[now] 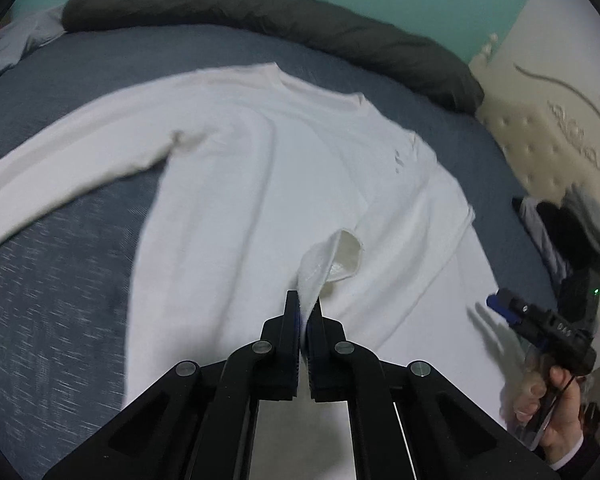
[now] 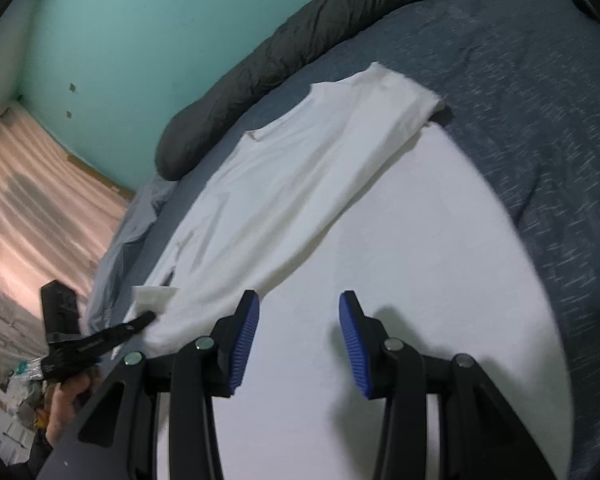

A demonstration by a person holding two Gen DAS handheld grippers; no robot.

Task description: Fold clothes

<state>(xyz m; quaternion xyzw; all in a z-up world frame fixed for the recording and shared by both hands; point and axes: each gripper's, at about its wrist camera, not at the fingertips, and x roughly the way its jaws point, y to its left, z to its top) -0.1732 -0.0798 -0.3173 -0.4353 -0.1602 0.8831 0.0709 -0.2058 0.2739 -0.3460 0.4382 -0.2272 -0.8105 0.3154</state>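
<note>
A white long-sleeve shirt (image 1: 260, 168) lies spread flat on the bed, collar toward the far side, one sleeve stretched out to the left. My left gripper (image 1: 306, 306) is shut on a sleeve cuff (image 1: 342, 256), which stands lifted off the shirt's body. The right wrist view shows that gripper (image 2: 146, 318) at the left, pinching the white cuff (image 2: 154, 296). My right gripper (image 2: 299, 304) hovers open over the shirt (image 2: 300, 168) with nothing between its blue pads (image 2: 244, 344). In the left wrist view it (image 1: 500, 306) is at the right, held by a hand (image 1: 548, 408).
The bed has a blue-grey sheet (image 1: 60, 300). A dark grey rolled duvet (image 1: 260, 12) runs along its far edge below a teal wall. A cream headboard (image 1: 540, 140) and a pile of dark clothes (image 1: 572, 228) stand at the right. A pale blue cloth (image 2: 128, 232) lies at the bed's corner.
</note>
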